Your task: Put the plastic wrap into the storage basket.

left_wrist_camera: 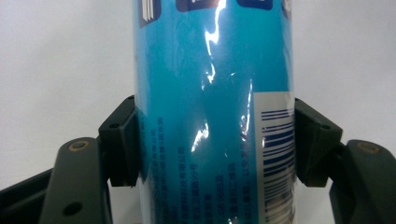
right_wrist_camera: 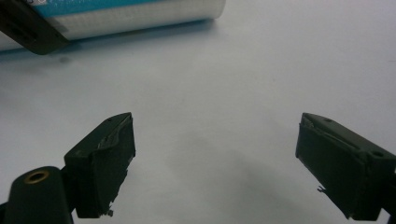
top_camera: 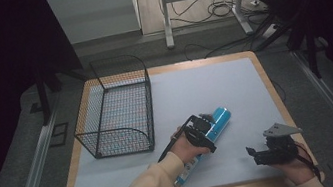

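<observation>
Two grippers were over the pale sheet [top_camera: 214,91] that covered the wooden table [top_camera: 269,82]. The left gripper [top_camera: 206,128] lay across a blue cylindrical can [top_camera: 219,118], which rested on its side on the sheet, slanting from near the front edge up toward the middle. In the left gripper view the can [left_wrist_camera: 210,116] stood between the two black jaws, each pad pressed against one side of it, with a barcode patch facing the right-hand pad; the jaws were clamped around its body. The right gripper [top_camera: 255,155] sat well apart from the can, near the table's front right corner, held low over the bare sheet. In the right gripper view its jaws were spread wide with nothing between them, and the silvery end of the can [right_wrist_camera: 140,16] lay across the top left of that view. A black wire basket [top_camera: 116,106] stood on the left part of the table, apart from the can
</observation>
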`<state>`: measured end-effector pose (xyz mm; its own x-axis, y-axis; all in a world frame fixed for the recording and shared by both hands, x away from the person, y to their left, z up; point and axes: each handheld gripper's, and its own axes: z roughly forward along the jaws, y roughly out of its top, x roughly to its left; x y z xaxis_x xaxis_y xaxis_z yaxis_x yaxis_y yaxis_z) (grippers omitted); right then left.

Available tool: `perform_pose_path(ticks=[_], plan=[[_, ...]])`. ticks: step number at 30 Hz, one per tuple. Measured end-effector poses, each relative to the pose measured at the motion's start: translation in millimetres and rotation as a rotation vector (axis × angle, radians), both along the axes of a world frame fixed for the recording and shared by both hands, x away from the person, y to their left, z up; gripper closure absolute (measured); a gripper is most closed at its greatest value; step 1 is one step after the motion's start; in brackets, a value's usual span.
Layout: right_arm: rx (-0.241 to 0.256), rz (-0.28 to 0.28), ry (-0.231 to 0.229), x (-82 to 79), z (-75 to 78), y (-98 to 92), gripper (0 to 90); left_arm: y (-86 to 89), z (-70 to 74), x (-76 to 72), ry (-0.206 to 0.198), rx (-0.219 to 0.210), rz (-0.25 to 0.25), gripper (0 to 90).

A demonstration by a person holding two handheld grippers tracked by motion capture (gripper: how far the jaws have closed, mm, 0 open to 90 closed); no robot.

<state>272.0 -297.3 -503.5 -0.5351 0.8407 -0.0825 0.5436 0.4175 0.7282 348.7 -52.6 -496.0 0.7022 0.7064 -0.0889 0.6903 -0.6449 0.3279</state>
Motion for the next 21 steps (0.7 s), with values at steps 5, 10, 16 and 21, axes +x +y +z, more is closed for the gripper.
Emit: perform_pose_path(ticks=[5,10,16,21], plan=[[-0.004,0.002,-0.003,-0.2,0.3,0.3,12.7,0.5,2.4,5.7,0.043,0.013,-0.012,31.0],[-0.005,0.005,-0.002,0.0,-0.1,-0.2,12.9,5.0,4.3,9.3,0.060,0.013,-0.024,31.1],[-0.006,0.006,-0.002,0.3,0.0,0.0,13.0,8.0,14.4,15.4,0.062,0.040,-0.048,31.3],[-0.004,0.004,-0.004,-0.1,0.2,0.0,13.0,9.8,21.7,18.6,0.052,0.037,-0.051,31.3]])
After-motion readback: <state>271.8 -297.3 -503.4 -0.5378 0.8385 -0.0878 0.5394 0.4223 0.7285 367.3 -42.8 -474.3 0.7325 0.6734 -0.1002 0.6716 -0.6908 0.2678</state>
